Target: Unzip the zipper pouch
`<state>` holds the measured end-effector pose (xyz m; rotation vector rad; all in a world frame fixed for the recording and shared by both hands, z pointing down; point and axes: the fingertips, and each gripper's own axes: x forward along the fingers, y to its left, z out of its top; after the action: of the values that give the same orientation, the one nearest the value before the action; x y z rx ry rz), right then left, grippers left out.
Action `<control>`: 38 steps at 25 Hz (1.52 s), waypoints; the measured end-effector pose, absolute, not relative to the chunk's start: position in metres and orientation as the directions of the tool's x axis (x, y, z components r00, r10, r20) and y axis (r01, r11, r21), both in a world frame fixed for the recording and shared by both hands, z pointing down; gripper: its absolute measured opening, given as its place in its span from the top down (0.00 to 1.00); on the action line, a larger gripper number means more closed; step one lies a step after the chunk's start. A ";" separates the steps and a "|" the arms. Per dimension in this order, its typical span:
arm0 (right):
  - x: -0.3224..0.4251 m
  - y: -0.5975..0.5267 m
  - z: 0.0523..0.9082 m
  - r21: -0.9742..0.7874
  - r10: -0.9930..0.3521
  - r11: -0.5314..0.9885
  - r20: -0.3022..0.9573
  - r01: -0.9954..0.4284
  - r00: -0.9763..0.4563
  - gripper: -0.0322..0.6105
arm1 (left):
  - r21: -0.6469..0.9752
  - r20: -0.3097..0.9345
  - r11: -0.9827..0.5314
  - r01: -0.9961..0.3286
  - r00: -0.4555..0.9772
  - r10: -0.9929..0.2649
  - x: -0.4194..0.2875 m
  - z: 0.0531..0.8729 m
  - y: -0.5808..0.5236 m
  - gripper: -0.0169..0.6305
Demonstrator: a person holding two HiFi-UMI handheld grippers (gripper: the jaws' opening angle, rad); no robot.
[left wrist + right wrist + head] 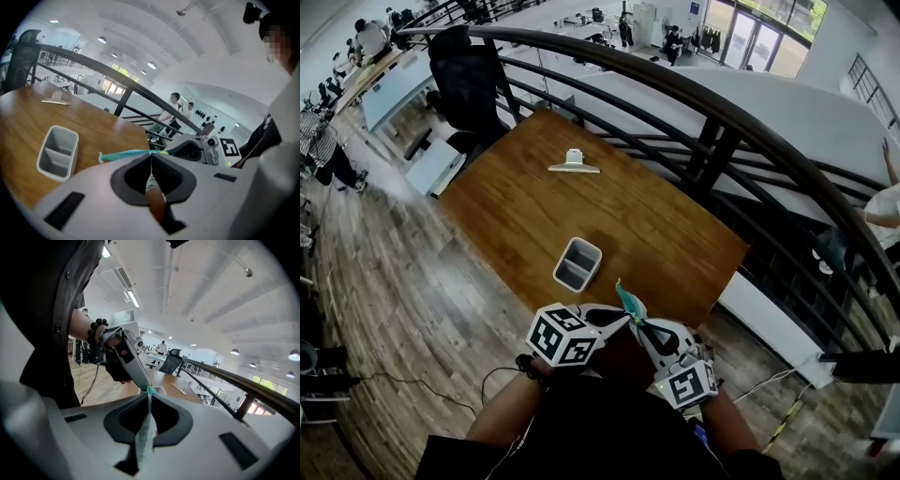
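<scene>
A thin teal zipper pouch (629,303) is held in the air between both grippers, just off the near edge of the wooden table (516,216). My left gripper (622,317) comes in from the left and is shut on the pouch; in the left gripper view the teal edge (124,153) runs leftward past the closed tips (151,157). From the right, my right gripper (641,330) is shut on the pouch as well, whose translucent fabric (144,434) hangs between the jaws (150,394). The zipper's pull is hidden.
A grey two-compartment holder (577,263) stands on the table near the grippers. A metal clip (574,163) lies at the far end. A dark curved railing (722,131) runs behind the table and a black chair (467,80) stands at the far left.
</scene>
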<state>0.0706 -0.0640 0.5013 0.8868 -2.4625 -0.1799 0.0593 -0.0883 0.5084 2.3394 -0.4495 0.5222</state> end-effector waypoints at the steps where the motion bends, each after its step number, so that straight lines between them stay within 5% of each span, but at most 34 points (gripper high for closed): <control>1: 0.070 -0.064 0.501 0.287 -0.627 0.778 0.420 -0.559 -0.656 0.92 | 0.551 0.481 -0.701 -0.453 0.859 -0.176 0.059 0.508 -0.089 0.95; 38: 0.075 -0.065 0.478 0.276 -0.624 0.781 0.359 -0.560 -0.694 0.93 | 0.434 0.549 -0.678 -0.593 0.771 -0.324 0.018 0.507 -0.117 0.95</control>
<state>0.0754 -0.0652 0.4784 0.8916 -2.5362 -0.2010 0.0182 -0.1165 0.5066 2.3517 -0.6817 0.5799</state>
